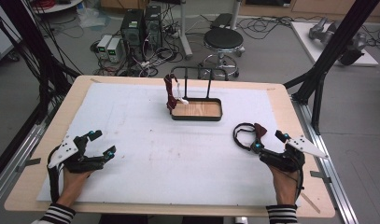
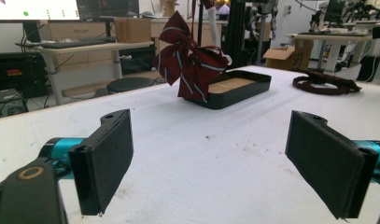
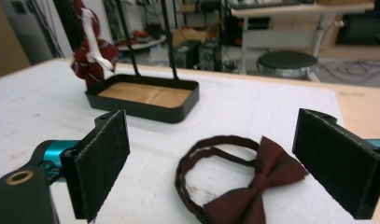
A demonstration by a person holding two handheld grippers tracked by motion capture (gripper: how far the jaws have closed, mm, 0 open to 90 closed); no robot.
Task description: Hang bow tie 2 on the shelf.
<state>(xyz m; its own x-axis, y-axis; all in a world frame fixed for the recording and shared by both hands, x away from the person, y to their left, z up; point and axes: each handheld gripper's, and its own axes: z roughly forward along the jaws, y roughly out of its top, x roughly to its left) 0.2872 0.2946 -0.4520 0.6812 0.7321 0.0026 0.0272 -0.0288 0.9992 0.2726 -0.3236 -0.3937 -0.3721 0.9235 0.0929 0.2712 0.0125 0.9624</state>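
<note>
A dark red bow tie [image 1: 259, 131] with a looped band [image 3: 211, 156] lies flat on the white mat at the right. My right gripper [image 1: 270, 142] is open just in front of it, and the bow [image 3: 260, 186] sits between its jaws in the right gripper view. A striped maroon bow tie [image 1: 170, 93] hangs from a black rack over a wood-bottomed tray [image 1: 197, 110] at the table's far middle; it shows large in the left gripper view [image 2: 190, 63]. My left gripper [image 1: 102, 143] is open over bare mat at the left, holding nothing.
The white mat [image 1: 145, 154] covers most of the wooden table [image 1: 281, 100]. A black stool [image 1: 223, 39], computer cases [image 1: 142, 25] and cables stand on the floor beyond the far edge. Black frame posts [image 1: 327, 56] rise at the right.
</note>
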